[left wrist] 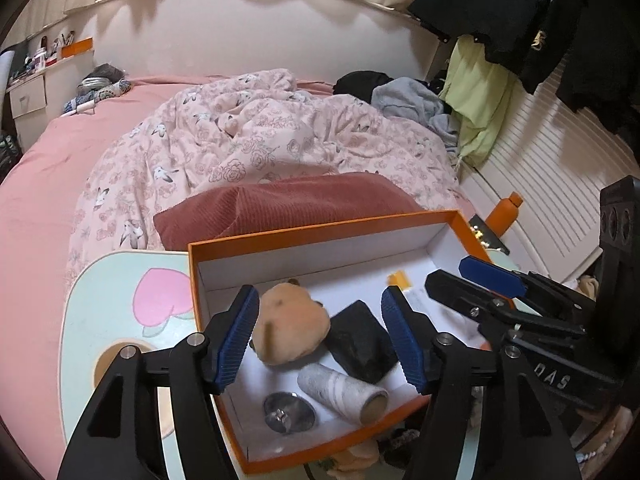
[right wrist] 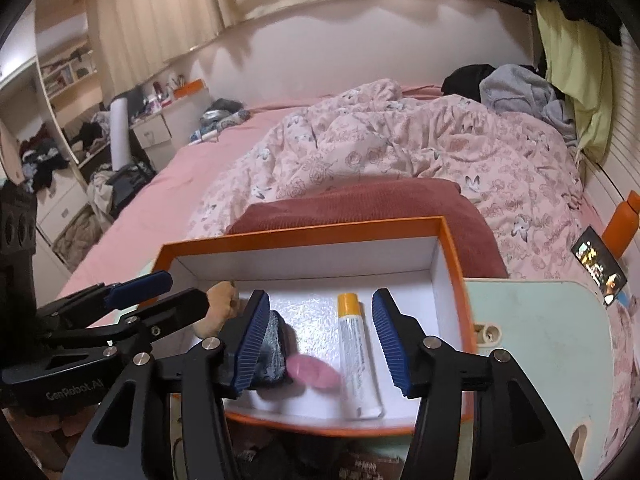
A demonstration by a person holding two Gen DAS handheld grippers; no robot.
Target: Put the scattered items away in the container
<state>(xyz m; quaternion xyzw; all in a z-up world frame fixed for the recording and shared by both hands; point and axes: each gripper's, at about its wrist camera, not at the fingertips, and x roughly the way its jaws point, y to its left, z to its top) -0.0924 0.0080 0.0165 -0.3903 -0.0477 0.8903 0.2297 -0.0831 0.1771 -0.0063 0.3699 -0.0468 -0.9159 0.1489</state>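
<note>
Both tongs hover over the orange box with jaws spread apart and nothing between them: the left tongs above its left half, the right tongs above its right half. The box rests on the pale-green surface beside the bed. It contains a tan plush toy, a black bundle, a grey thread spool, a round metal piece, a white tube with a yellow cap and a blurred pink item.

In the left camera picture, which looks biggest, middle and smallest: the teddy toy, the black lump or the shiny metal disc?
1. Teddy toy
2. Black lump
3. Metal disc, though it lies nearest the camera.
</note>
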